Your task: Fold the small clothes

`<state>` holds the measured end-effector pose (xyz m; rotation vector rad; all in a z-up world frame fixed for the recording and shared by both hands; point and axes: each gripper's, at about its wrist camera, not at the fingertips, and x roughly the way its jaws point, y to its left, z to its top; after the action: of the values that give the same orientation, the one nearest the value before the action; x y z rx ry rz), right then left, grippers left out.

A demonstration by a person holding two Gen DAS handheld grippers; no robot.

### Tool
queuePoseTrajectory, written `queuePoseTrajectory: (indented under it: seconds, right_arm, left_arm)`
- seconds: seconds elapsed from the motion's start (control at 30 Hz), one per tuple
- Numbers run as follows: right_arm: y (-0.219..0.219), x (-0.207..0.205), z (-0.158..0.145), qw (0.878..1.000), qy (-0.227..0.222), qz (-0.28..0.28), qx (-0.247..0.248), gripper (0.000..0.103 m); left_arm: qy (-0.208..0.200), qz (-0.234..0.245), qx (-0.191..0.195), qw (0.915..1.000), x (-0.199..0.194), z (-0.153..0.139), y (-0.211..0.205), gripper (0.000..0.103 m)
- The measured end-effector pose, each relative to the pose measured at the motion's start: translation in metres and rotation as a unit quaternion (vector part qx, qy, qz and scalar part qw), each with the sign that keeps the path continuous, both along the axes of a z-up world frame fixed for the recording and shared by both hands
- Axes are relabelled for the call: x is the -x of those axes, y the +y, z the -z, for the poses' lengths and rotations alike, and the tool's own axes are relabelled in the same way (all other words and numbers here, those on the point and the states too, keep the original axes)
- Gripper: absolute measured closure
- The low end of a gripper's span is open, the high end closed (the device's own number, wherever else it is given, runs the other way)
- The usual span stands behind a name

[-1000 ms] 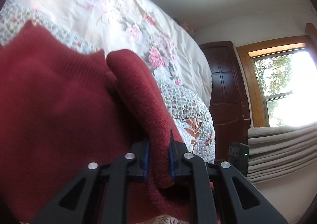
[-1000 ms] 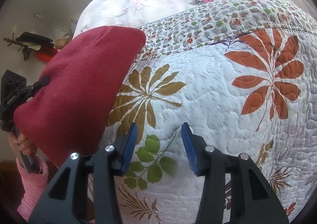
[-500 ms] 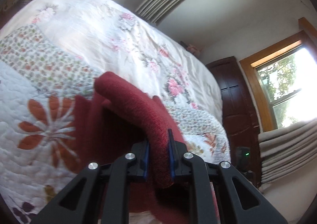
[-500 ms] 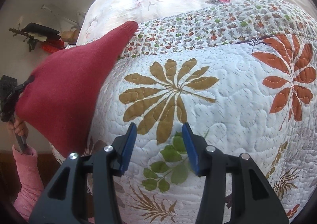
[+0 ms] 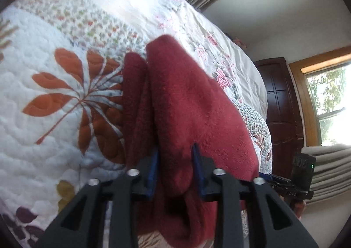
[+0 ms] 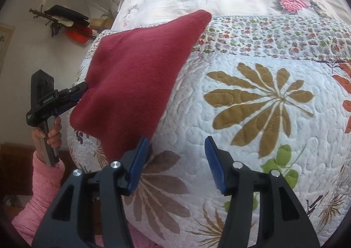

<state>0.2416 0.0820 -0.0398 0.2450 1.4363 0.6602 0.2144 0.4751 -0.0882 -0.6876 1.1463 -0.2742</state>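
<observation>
The left gripper (image 5: 174, 167) pinches the soft red cloth (image 6: 136, 72), lifted over the bed (image 6: 252, 98). It looks light and floppy. The right gripper (image 6: 175, 162), wide and empty, could grab its loose bottom corner.

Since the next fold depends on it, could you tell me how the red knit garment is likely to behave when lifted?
Probably floppy: the red knit garment sags from the left hand-held gripper, one corner draped on the quilt. Its fuzzy knit likely resists slipping. It seems light, since one pinch holds it.
</observation>
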Motion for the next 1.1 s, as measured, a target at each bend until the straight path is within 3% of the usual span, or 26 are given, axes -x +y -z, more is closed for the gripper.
queuePoseTrajectory:
  seconds: [0.03,0.17,0.27,0.37,0.4,0.47,0.53,0.77,0.87,1.0,1.03,1.1]
  right_arm:
    - [0.004,0.002,-0.002,1.0,0.001,-0.003,-0.008,0.048]
    - [0.02,0.007,-0.005,1.0,0.002,-0.015,-0.017,0.047]
    - [0.031,0.009,-0.001,1.0,0.006,-0.022,-0.018,0.047]
    - [0.037,0.01,0.004,1.0,0.012,-0.021,-0.015,0.047]
    - [0.038,0.01,0.005,1.0,0.013,-0.021,-0.014,0.046]
    - [0.039,0.011,0.004,1.0,0.012,-0.02,-0.011,0.046]
    - [0.04,0.013,0.003,1.0,0.009,-0.021,-0.008,0.045]
    - [0.035,0.022,-0.007,1.0,-0.002,-0.026,-0.012,0.043]
    - [0.037,0.025,-0.006,0.999,0.003,-0.028,-0.023,0.042]
    - [0.05,0.023,0.008,0.998,0.03,-0.032,-0.037,0.041]
    - [0.055,0.024,0.016,0.998,0.04,-0.034,-0.033,0.043]
    - [0.063,0.027,0.026,0.997,0.058,-0.042,-0.03,0.068]
  left_arm:
    - [-0.01,0.002,-0.004,0.9999,0.006,-0.008,0.001,0.042]
    - [-0.029,0.016,0.022,0.9992,0.034,-0.03,-0.002,0.031]
    - [-0.007,0.027,0.016,0.9995,0.039,-0.026,-0.012,0.029]
    - [0.005,0.036,0.043,0.9984,0.039,-0.015,-0.023,0.031]
    - [0.012,0.035,0.039,0.9986,0.039,-0.011,-0.025,0.033]
    - [0.024,0.037,0.023,0.9988,0.039,-0.005,-0.031,0.057]
    - [0.03,0.041,0.021,0.9985,0.039,0.0,-0.034,0.095]
    - [-0.034,0.005,-0.004,0.9994,0.067,-0.03,-0.005,0.097]
    - [-0.005,0.016,-0.018,0.9997,0.071,-0.008,0.002,0.097]
    - [0.023,0.023,0.006,0.9994,0.068,0.026,-0.005,0.096]
    - [0.024,0.017,0.015,0.9995,0.068,0.029,-0.004,0.096]
    - [0.023,0.008,0.03,0.9992,0.066,0.027,-0.001,0.096]
